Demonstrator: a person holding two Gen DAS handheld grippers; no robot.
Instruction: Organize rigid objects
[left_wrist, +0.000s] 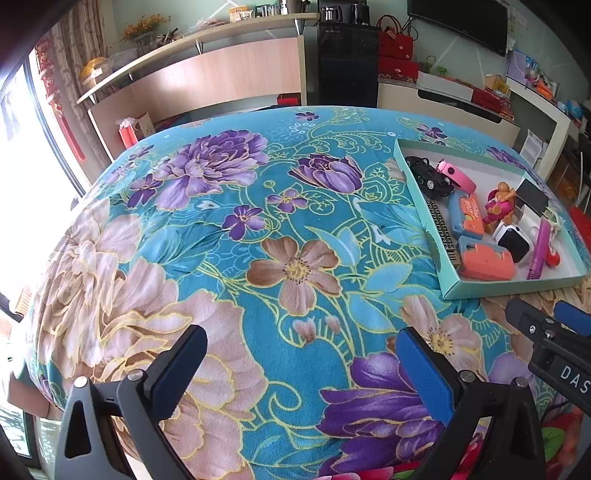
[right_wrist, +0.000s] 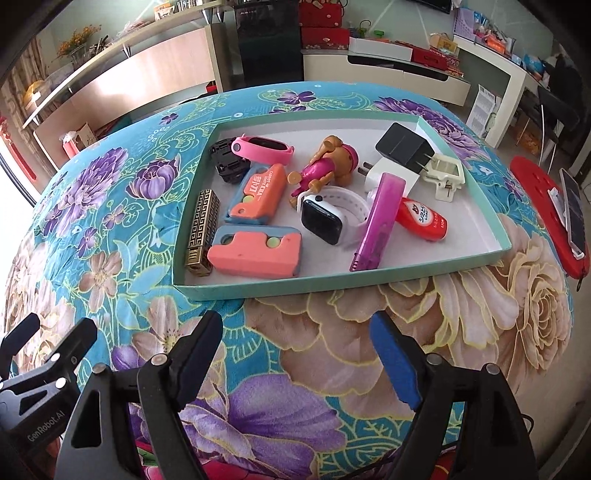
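The right gripper (right_wrist: 297, 354) is hovering over the flowered cloth (right_wrist: 332, 332), fingers spread wide and holding nothing — the left gripper (left_wrist: 301, 363) is doing the same beside it. Just ahead, the teal tray (right_wrist: 332, 284) is holding everything: white smartwatch (right_wrist: 323, 218), pink lighter (right_wrist: 376, 221), toy dog (right_wrist: 328, 164), black charger (right_wrist: 402, 147).

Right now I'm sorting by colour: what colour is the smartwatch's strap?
White, on the smartwatch in the tray; clearest in the right wrist view.
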